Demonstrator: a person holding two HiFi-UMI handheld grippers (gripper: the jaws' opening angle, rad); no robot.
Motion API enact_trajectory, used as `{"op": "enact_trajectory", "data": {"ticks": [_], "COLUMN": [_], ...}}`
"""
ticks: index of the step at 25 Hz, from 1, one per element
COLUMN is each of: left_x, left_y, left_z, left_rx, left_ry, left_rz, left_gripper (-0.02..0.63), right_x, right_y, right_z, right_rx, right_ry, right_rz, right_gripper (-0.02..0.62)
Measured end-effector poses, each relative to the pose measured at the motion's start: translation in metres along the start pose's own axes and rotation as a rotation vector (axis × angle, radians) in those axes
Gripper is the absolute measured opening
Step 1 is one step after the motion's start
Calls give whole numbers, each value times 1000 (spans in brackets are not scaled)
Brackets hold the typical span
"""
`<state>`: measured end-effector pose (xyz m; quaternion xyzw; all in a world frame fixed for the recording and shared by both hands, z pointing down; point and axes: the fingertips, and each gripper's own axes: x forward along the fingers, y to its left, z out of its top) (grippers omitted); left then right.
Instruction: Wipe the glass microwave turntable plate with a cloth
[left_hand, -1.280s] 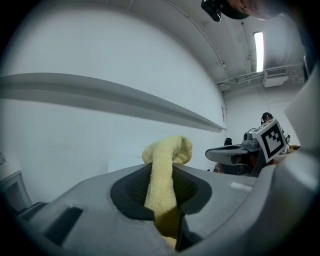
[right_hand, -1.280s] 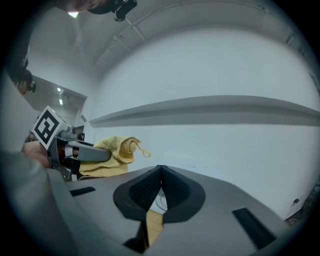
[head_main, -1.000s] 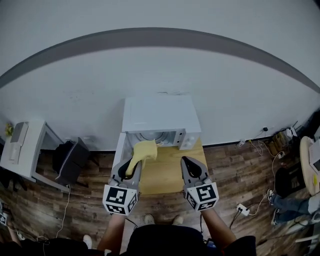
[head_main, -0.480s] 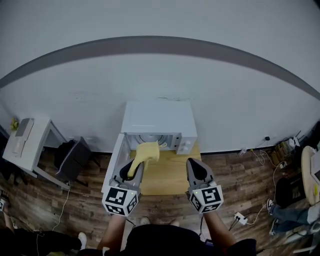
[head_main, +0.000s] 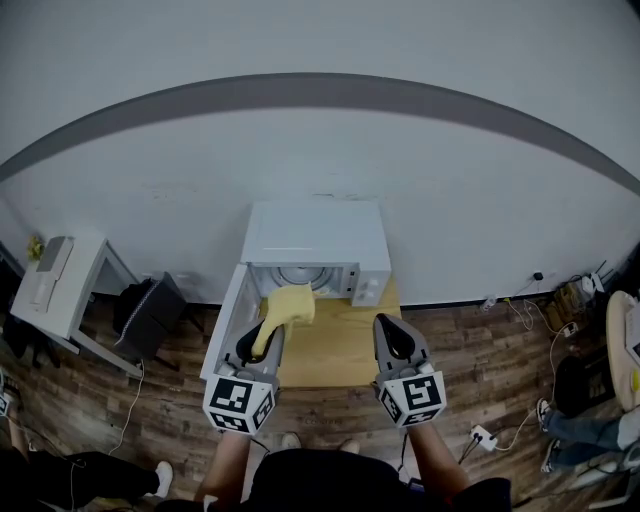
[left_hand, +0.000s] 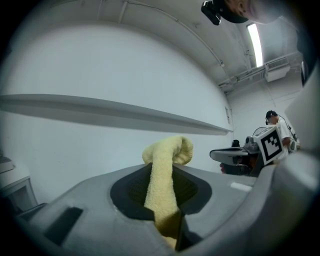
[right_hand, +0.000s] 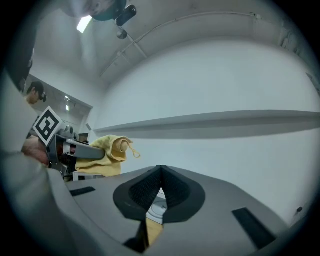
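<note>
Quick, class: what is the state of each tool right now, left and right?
Left tool: closed on the yellow cloth.
Right tool: closed, holding nothing.

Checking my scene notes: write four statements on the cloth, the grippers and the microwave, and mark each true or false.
The left gripper is shut on the yellow cloth. True.
The right gripper holds the glass plate. False: its fingers are shut on nothing; the plate sits inside the microwave.
The microwave door is closed. False: it stands open.
The microwave stands on a wooden table. True.
</note>
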<state>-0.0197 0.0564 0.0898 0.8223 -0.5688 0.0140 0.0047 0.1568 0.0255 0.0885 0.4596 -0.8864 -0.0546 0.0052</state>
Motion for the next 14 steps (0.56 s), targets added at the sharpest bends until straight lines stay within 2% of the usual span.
{"op": "enact_trajectory", "data": {"ticks": [14], "left_x": [-3], "left_y": [-5], "left_z": [-1], "left_rx": [8], "left_ry": [-5], "left_rz": [21], "left_gripper": [63], "right_x": [-4], "right_y": [-2], "right_z": [-6], "right_rx": [21], "right_ry": [4], "right_rz": [-1], "right_gripper": [9]}}
